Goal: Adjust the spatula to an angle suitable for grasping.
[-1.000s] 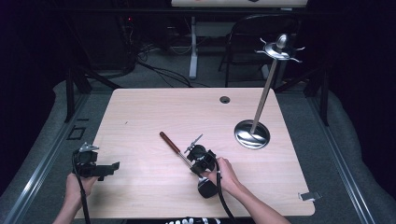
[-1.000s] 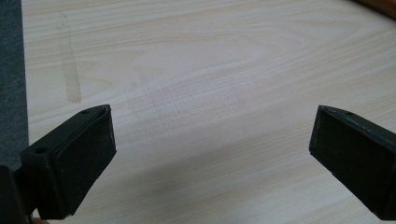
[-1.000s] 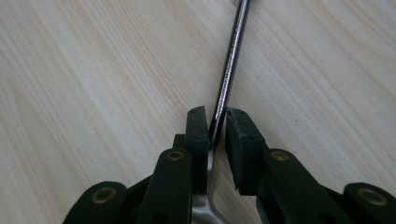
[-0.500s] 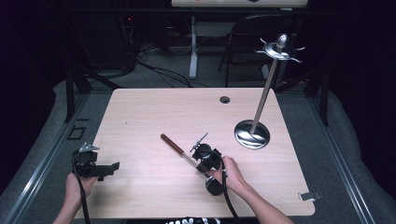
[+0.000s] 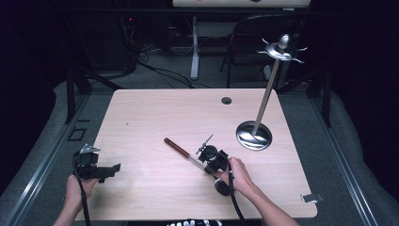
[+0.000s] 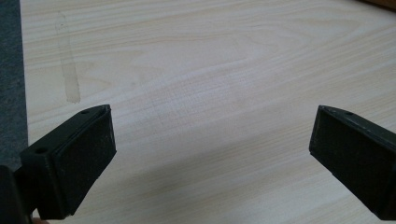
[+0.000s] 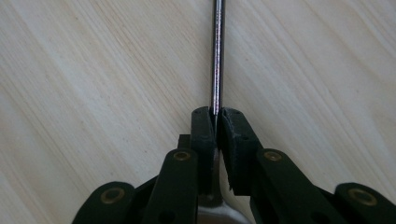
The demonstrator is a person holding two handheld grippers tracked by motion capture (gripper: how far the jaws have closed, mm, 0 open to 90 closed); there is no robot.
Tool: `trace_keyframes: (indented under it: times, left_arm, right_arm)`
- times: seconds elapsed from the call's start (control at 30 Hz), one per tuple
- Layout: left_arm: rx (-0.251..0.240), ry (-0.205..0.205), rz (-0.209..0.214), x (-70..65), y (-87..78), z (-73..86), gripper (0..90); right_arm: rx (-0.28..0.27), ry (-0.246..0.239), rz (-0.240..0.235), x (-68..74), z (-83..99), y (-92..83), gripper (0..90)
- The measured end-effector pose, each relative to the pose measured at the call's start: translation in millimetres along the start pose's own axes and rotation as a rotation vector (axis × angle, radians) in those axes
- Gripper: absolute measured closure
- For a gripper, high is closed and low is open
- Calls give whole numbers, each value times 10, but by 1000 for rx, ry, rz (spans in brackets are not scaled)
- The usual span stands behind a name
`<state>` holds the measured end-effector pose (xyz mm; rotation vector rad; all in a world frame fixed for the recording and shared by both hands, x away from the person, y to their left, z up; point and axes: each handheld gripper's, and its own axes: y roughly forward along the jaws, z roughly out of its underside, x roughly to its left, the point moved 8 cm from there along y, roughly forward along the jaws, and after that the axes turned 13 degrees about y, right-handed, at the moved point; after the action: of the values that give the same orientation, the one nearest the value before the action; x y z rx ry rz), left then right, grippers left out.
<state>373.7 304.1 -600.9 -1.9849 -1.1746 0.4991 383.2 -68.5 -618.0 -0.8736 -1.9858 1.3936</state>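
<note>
- Right hand [image 5: 240,175]: comes in from the bottom edge of the high view, forearm angled up and to the left, gripper body lying low over the table [image 5: 155,113].
- Right gripper [image 7: 215,122]: jaws clenched on the thin chrome shaft of a utensil [image 5: 184,153]. In the right gripper view the shaft runs straight up from between the pads; a wider metal part shows under the jaws at the bottom edge.
- Utensil: lies near the table's middle toward the front edge, its dark reddish handle pointing up and to the left, away from the gripper.
- Left hand [image 5: 77,184]: at the front left corner, held level.
- Left gripper [image 6: 212,154]: released, jaws wide apart over bare wood, nothing between them.
- Metal stand [image 5: 254,135]: upright at the right, round base on the table, hooks on top bare; well apart from both grippers.
</note>
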Motion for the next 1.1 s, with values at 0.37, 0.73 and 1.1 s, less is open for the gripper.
trace_keyframes:
  times: [0.37, 0.73, 1.1]
  left_arm:
    - [2, 4, -3, 1, 6, 4, 3]
    - [3, 3, -2, -2, 5, 6, 3]
    - [10, 5, -9, 7, 11, 12, 3]
  right_arm:
    - [33, 0, 22, -134, 145, -62, 841]
    - [56, -14, 42, -224, 285, -122, 840]
    - [64, 1, 57, -358, 492, -194, 839]
